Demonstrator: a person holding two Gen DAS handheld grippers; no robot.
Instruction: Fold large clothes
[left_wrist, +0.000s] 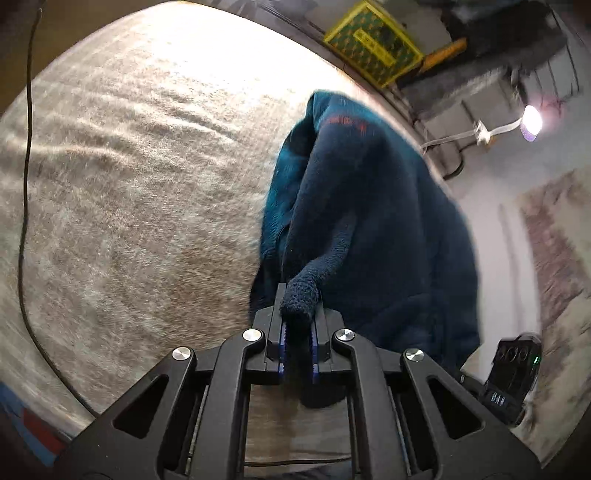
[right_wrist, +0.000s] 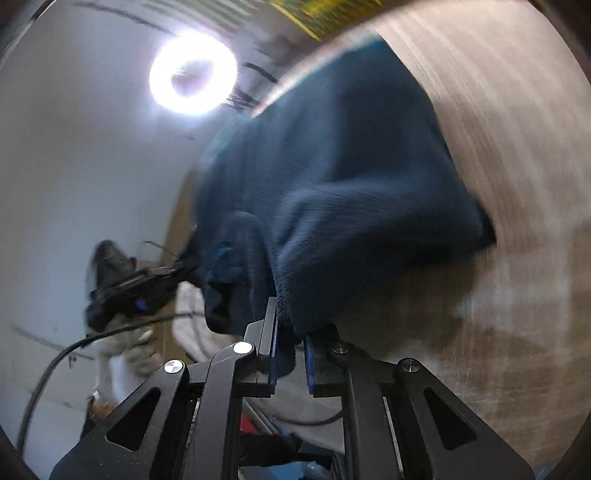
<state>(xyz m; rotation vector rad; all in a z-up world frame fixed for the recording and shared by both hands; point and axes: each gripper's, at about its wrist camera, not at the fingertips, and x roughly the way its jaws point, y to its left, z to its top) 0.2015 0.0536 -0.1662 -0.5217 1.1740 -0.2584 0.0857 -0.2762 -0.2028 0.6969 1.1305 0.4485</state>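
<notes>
Above the beige carpet (left_wrist: 129, 184), each gripper (left_wrist: 298, 321) (right_wrist: 291, 332) pinches the bunched, dark-blue fleece garment (left_wrist: 369, 221) (right_wrist: 332, 166).

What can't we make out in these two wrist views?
- Fleece garment: its type and lower hem, lost in bunched folds, left wrist view.
- Orange lettering on it: too small and blurred.
- Left gripper in the right wrist view: motion-smeared, fingers indistinct.
- Fleece gripped between the right gripper fingers: which part is unclear, folds cover it.
- Beige blanket: texture smeared by motion.
</notes>
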